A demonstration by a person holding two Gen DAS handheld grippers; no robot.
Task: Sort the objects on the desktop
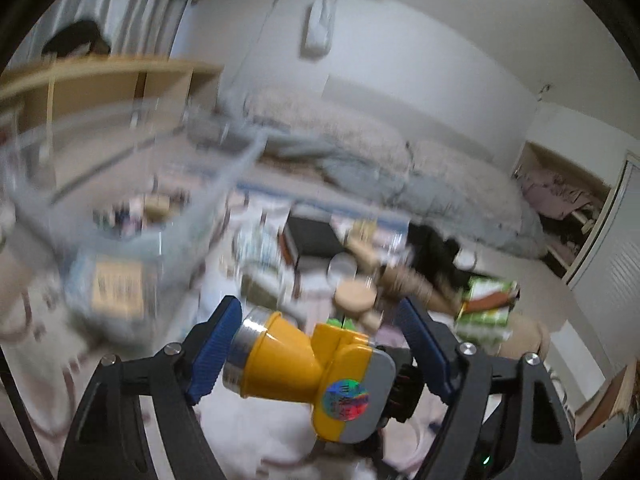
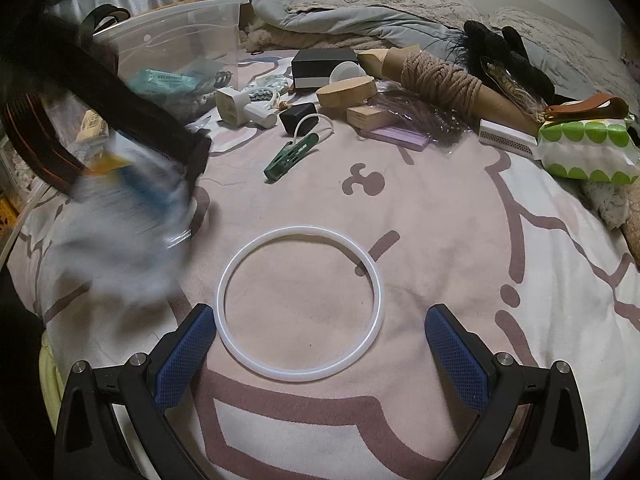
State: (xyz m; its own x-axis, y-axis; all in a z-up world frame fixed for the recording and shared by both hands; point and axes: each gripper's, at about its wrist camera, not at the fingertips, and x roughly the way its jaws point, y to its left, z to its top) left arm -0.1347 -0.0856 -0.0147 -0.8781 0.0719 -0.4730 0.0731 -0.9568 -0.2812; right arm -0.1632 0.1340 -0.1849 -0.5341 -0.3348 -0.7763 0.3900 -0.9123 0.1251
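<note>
My left gripper is shut on a yellow and grey headlamp and holds it in the air; the view is blurred by motion. A clear plastic bin is ahead to the left, also in the right wrist view. My right gripper is open and empty, low over the bedspread, with a white rubber ring lying between and just beyond its fingertips. The left arm shows as a dark blur at the left of the right wrist view.
On the pink and white bedspread lie a green tool, a white plastic part, a black box, wooden blocks, a rope spool, a purple pad and a green-dotted pouch. Grey bedding is behind.
</note>
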